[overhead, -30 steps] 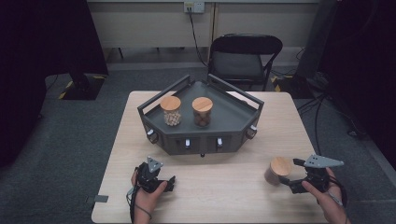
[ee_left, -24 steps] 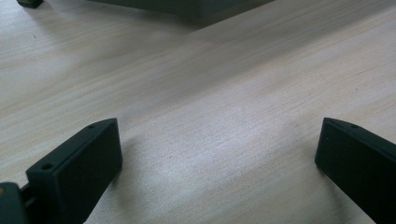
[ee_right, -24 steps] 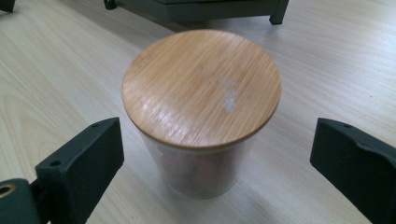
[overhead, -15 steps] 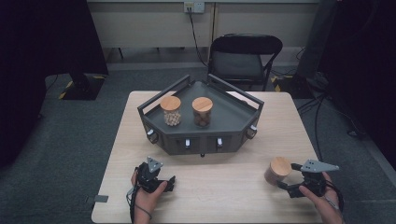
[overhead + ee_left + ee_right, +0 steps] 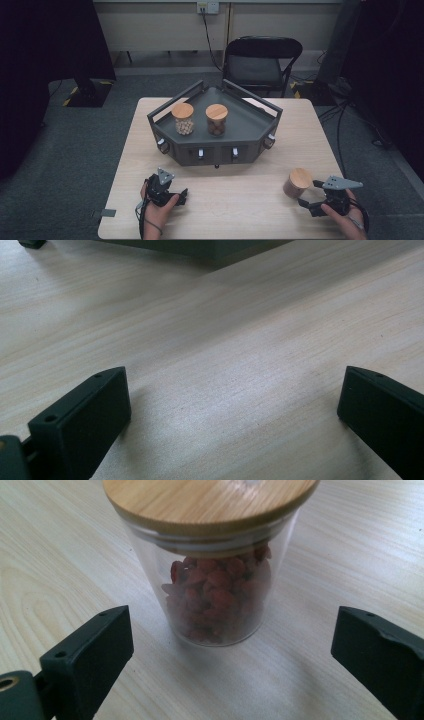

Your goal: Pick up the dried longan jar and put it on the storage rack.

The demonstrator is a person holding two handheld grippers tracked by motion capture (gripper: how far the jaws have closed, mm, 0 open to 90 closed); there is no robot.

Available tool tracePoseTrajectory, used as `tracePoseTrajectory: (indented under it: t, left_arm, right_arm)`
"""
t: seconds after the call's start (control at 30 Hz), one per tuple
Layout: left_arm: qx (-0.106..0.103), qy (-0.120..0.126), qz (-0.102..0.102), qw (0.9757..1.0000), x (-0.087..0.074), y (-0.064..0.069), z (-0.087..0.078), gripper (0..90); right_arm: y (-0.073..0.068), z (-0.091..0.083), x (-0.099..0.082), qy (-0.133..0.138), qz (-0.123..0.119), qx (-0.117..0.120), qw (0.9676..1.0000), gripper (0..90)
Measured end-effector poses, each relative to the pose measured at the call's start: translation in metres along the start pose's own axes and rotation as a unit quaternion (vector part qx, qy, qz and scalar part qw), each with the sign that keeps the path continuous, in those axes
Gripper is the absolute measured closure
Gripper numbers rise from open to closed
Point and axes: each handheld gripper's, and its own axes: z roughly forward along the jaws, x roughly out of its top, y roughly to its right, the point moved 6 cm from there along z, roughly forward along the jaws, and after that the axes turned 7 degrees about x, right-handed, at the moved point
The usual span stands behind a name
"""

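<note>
A glass jar [image 5: 298, 183] with a wooden lid stands on the table at the front right. In the right gripper view the jar [image 5: 220, 580] holds red dried berries. My right gripper [image 5: 308, 194] is open just to the right of it, its jaws pointing at the jar without touching. In its own view, the right gripper [image 5: 232, 630] has the jar a little ahead of the two wide-apart jaws. My left gripper [image 5: 181, 194] rests open at the front left. Only bare wood lies between the jaws of the left gripper [image 5: 232, 395].
A dark grey angular tray [image 5: 215, 152] sits mid-table, with knobs along its front wall. It holds a jar of pale round pieces [image 5: 183, 118] and a jar of brown pieces [image 5: 216, 119]. A black chair [image 5: 262, 60] stands behind the table. A corner of the tray [image 5: 210, 250] is visible ahead of the left gripper.
My right gripper has drifted slightly toward the table's front edge, staying open beside the jar. The jar and the left gripper have not moved.
</note>
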Motion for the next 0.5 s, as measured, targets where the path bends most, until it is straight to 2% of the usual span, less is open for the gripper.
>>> tracePoseTrajectory:
  t: [0.5]
  left_arm:
    - [0.000,0.000,0.000,1.0000,0.0000,0.0000,0.0000,0.0]
  right_arm:
    - [-0.0018,0.0007,-0.0092,0.001,0.003,0.000,1.0000,2.0]
